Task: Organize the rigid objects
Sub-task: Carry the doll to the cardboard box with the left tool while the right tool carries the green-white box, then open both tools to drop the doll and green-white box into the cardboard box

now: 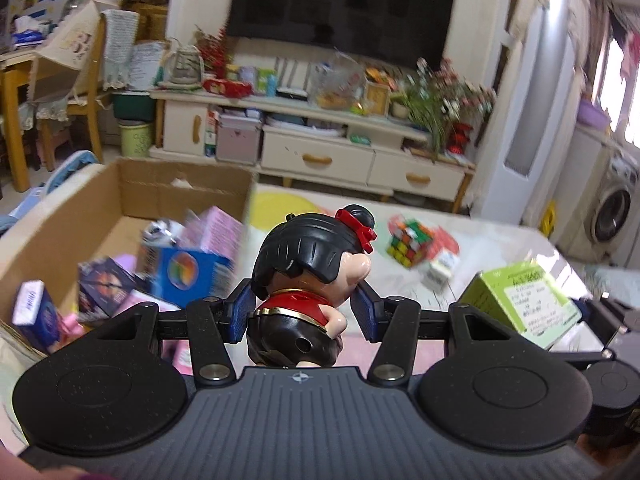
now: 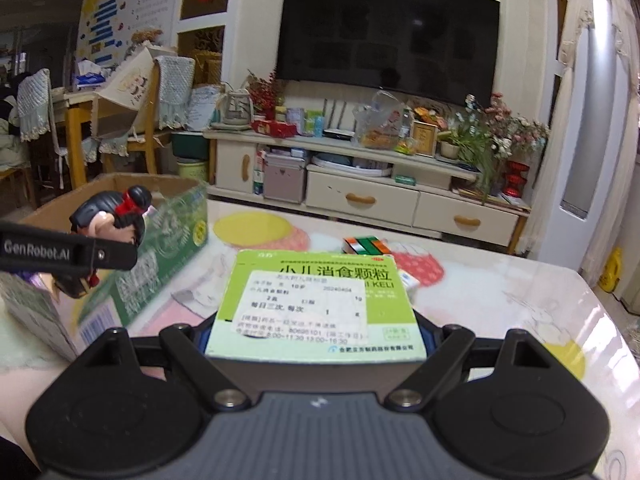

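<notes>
My left gripper [image 1: 305, 312] is shut on a doll figurine [image 1: 308, 276] with black hair, a red bow and a red top, lifted above the table beside the cardboard box [image 1: 72, 224]. The same figurine [image 2: 116, 220] shows at the left of the right wrist view, held by the left gripper's finger [image 2: 68, 252]. My right gripper [image 2: 316, 332] is shut on a green medicine box [image 2: 320, 300] with a white label, held above the table; its pads are hidden under the box. That green box [image 1: 520, 300] appears at the right of the left wrist view.
The cardboard box holds several small cartons, among them a blue one [image 1: 188, 276] and a pink one [image 1: 220, 228]. A Rubik's cube [image 1: 408, 242] and a small white carton [image 1: 440, 270] lie on the patterned tabletop [image 2: 500, 292]. A TV cabinet [image 2: 360, 184] stands beyond the table.
</notes>
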Demonstrator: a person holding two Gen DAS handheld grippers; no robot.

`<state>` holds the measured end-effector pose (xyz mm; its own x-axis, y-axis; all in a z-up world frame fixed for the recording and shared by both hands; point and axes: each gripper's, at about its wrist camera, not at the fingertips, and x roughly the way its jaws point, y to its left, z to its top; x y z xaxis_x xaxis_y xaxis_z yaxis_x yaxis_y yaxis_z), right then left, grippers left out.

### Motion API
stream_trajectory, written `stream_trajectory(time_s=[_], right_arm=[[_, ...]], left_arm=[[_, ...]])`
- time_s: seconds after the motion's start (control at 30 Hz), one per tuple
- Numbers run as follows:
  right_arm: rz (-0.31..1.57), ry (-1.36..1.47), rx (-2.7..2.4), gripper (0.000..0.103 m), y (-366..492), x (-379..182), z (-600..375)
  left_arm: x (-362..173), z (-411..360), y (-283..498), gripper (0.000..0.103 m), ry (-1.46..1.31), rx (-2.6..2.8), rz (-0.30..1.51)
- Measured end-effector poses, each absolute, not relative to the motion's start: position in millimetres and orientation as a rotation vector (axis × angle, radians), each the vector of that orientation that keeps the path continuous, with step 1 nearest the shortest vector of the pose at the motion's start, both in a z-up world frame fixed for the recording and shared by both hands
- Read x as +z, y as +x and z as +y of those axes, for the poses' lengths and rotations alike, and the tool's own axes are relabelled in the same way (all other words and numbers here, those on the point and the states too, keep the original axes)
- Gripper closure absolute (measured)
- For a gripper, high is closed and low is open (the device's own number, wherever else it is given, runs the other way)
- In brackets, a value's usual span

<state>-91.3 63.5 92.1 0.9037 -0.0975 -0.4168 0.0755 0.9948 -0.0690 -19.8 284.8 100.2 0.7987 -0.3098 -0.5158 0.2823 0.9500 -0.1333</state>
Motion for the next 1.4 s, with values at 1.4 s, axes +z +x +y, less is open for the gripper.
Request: stream_trajectory(time_s=[1.4], right_arm=[[0.458, -0.219, 0.378, 0.015, 104, 99, 218]], left_arm=[[102, 383, 57, 0.041, -0.290, 0.138, 0.692]])
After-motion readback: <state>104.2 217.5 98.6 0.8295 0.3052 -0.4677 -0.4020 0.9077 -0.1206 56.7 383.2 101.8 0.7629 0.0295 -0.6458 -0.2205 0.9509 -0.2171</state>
